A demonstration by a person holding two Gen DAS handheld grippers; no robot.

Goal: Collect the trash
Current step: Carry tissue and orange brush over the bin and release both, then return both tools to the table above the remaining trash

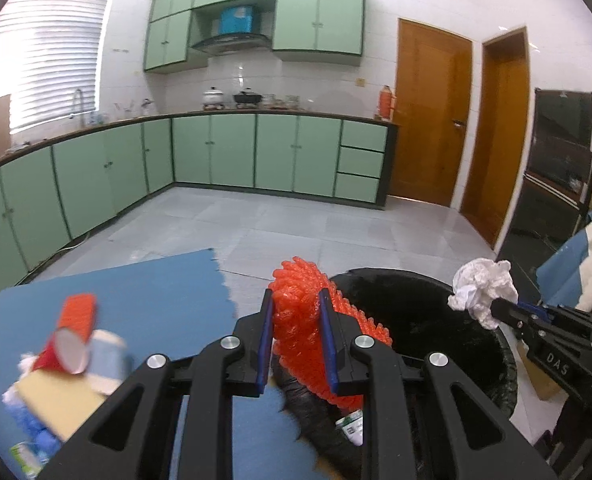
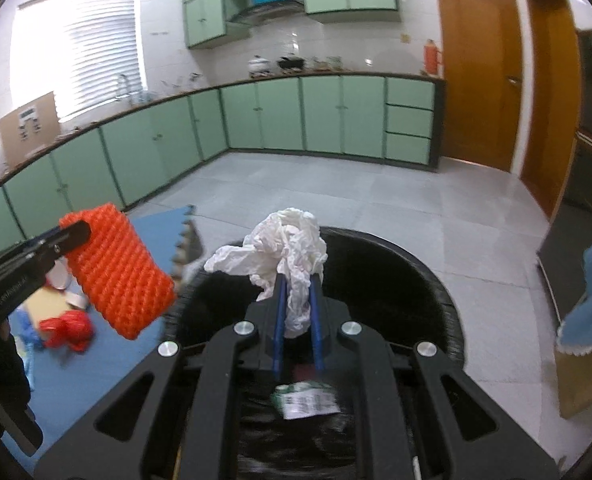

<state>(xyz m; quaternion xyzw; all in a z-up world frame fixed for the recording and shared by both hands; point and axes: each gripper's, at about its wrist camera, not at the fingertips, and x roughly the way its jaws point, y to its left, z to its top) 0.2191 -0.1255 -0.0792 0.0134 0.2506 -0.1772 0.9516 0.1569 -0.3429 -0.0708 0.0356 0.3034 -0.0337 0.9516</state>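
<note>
The left tongs (image 1: 296,340) are clamped on an orange foam net (image 1: 302,308), held at the left rim of the black trash bin (image 1: 436,320). Further right, the right tongs (image 2: 298,320) pinch a crumpled white tissue (image 2: 284,244) above the bin's opening.

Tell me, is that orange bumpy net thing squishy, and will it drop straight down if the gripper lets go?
Probably squishy: the orange foam net sleeve looks pinched in between the left gripper fingers. It seems light for its size, held only at one end yet barely sagging. Released, it might fall slowly and could bounce off the black trash bin rim.
</note>
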